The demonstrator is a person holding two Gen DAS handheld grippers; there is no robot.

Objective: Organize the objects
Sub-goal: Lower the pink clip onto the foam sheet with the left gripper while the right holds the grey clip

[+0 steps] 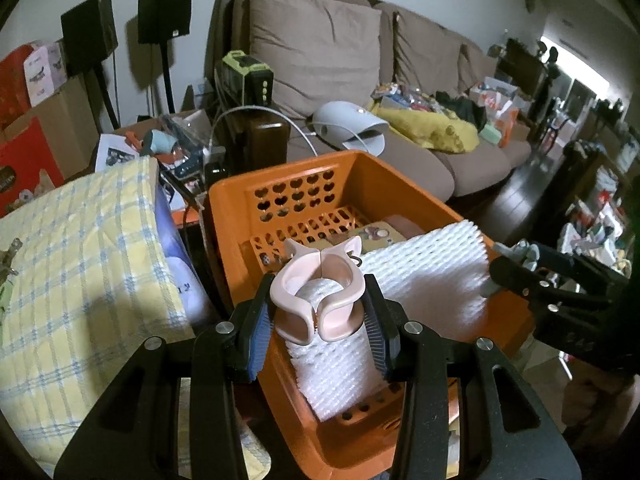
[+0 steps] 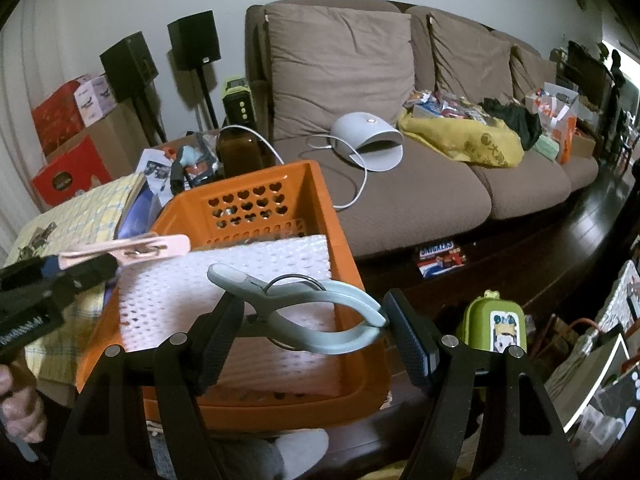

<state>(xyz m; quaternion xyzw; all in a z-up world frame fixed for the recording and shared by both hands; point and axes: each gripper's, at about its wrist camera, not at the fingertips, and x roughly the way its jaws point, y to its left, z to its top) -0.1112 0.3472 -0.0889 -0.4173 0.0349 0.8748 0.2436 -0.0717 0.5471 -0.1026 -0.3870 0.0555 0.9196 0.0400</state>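
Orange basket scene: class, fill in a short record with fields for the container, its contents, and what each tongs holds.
container: orange basket, heart-shaped holes in its wall
contents: white foam mesh sheet, with other small items under it
left tongs: closed on pink clip, above the basket
right tongs: closed on grey-blue clip, at the basket's near side
background: brown sofa

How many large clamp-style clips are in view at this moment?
2. A pink clip is held in the left claw over the orange basket; a grey-blue clip is in the right claw. Others may be hidden in the basket.
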